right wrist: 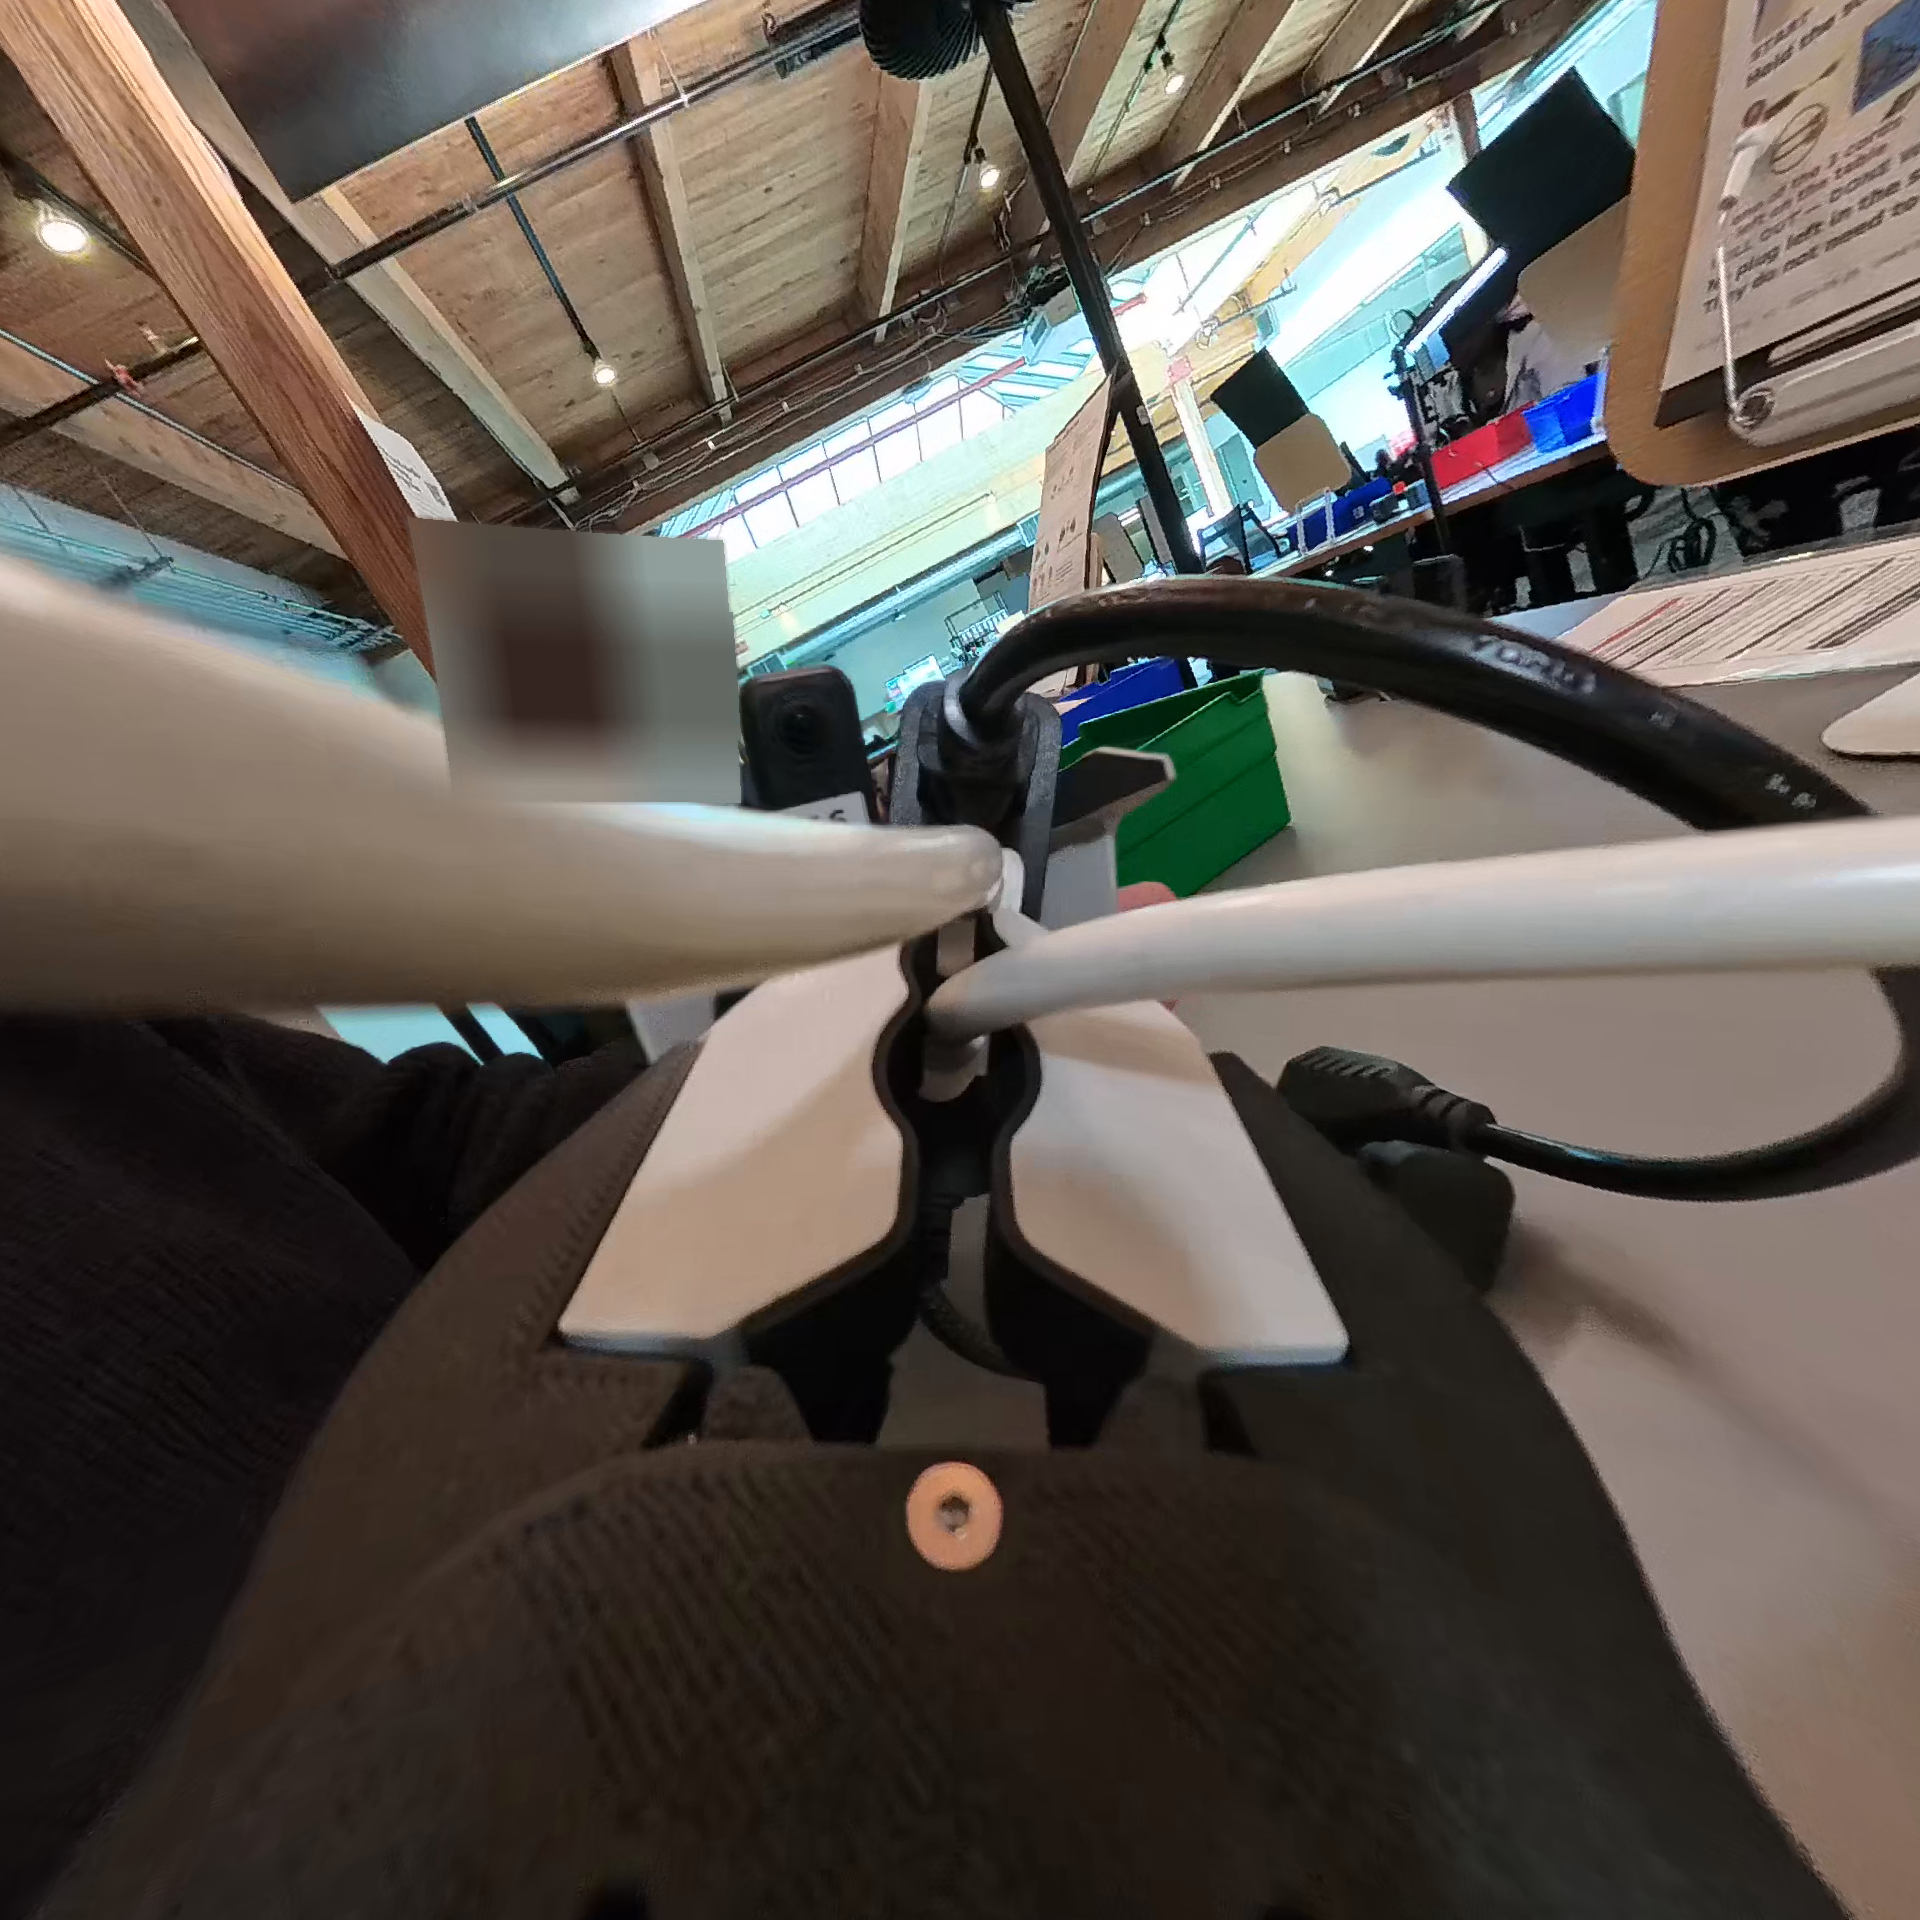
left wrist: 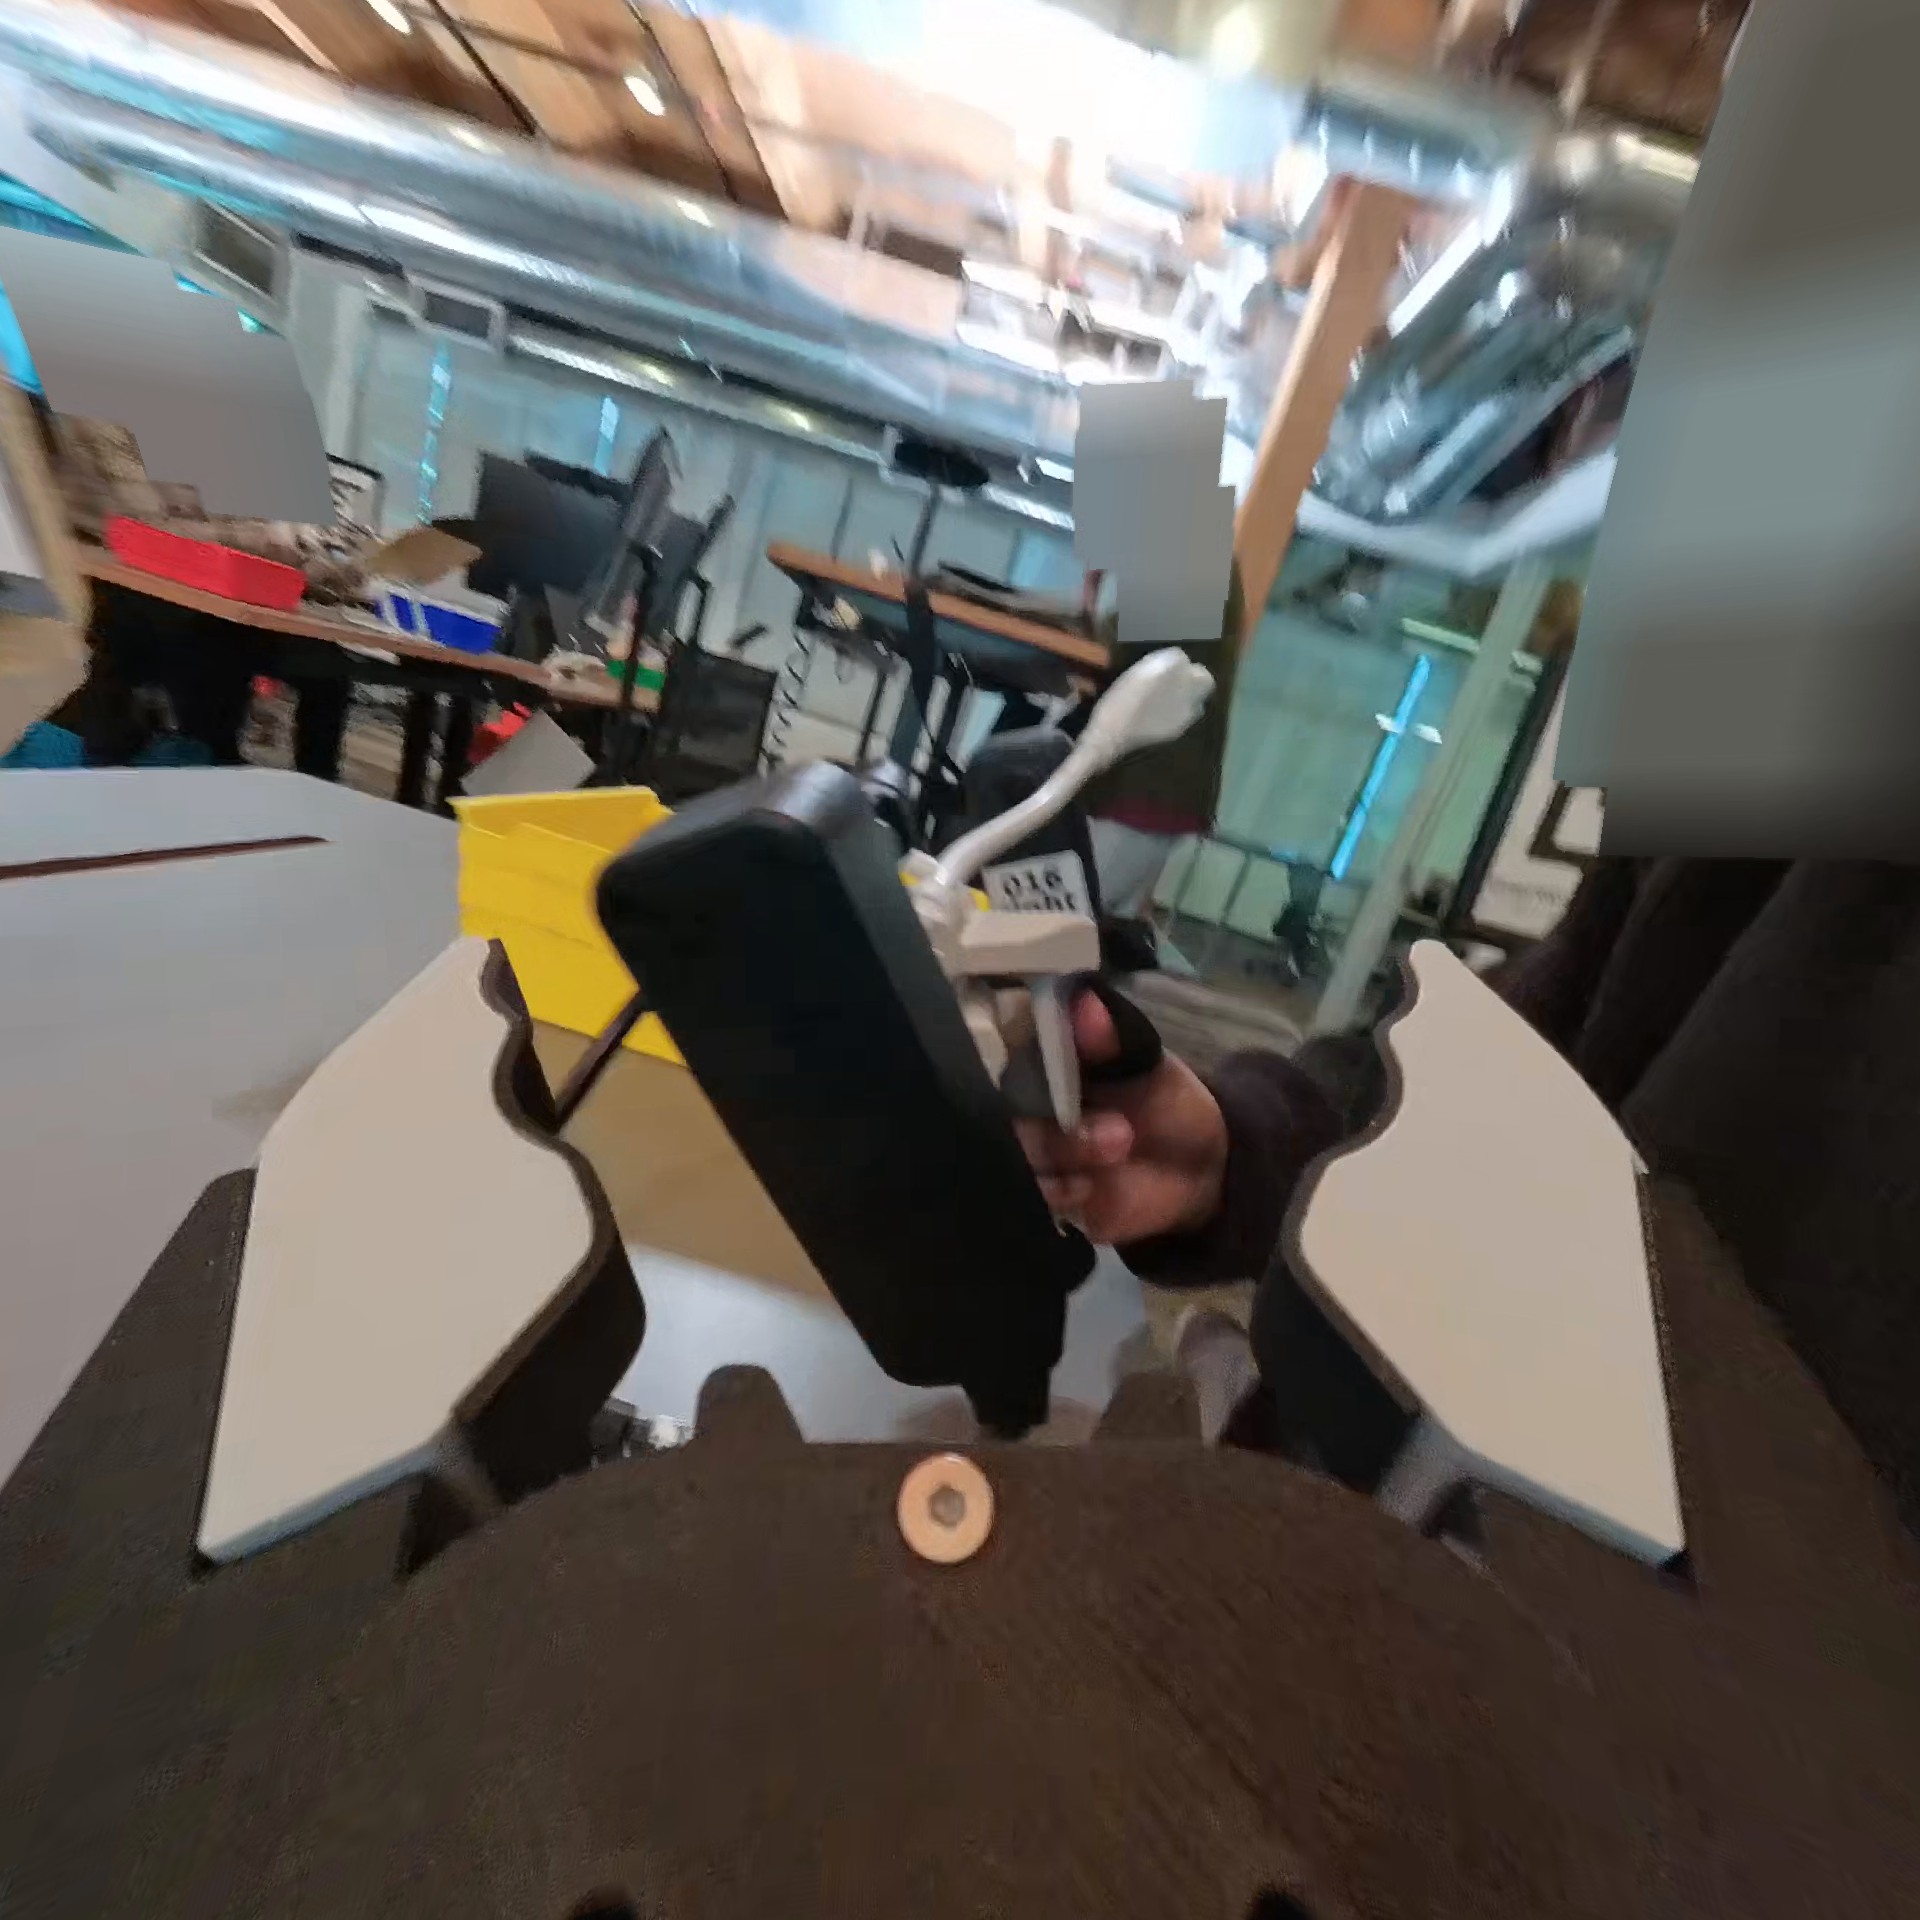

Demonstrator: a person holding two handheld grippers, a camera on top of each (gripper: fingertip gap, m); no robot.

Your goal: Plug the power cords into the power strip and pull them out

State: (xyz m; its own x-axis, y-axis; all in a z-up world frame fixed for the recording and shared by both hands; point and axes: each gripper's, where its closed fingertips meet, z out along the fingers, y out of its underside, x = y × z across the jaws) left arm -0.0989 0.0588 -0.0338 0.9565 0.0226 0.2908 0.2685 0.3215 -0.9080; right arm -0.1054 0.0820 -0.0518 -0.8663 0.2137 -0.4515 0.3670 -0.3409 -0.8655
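The black power strip [left wrist: 831,1091] hangs tilted in the air between my left gripper's [left wrist: 956,966] wide-open fingers, back side toward the camera, touching neither pad. My right gripper [right wrist: 961,997] is shut on a white plug [right wrist: 951,1070] at the strip [right wrist: 977,790]. It also shows in the left wrist view [left wrist: 1029,940] behind the strip. Two white cords [right wrist: 1455,904] run off left and right. One ends in a free white plug [left wrist: 1174,681] held up in the air. The strip's black cord [right wrist: 1507,655] loops right to a black plug [right wrist: 1382,1107] on the table.
The grey table [right wrist: 1558,1455] carries a green bin [right wrist: 1195,790], a yellow bin [left wrist: 540,883] and printed sheets [right wrist: 1766,613]. A clipboard [right wrist: 1787,208] stands at the upper right. A person's hand [left wrist: 1143,1153] holds the right gripper. Desks and chairs fill the room behind.
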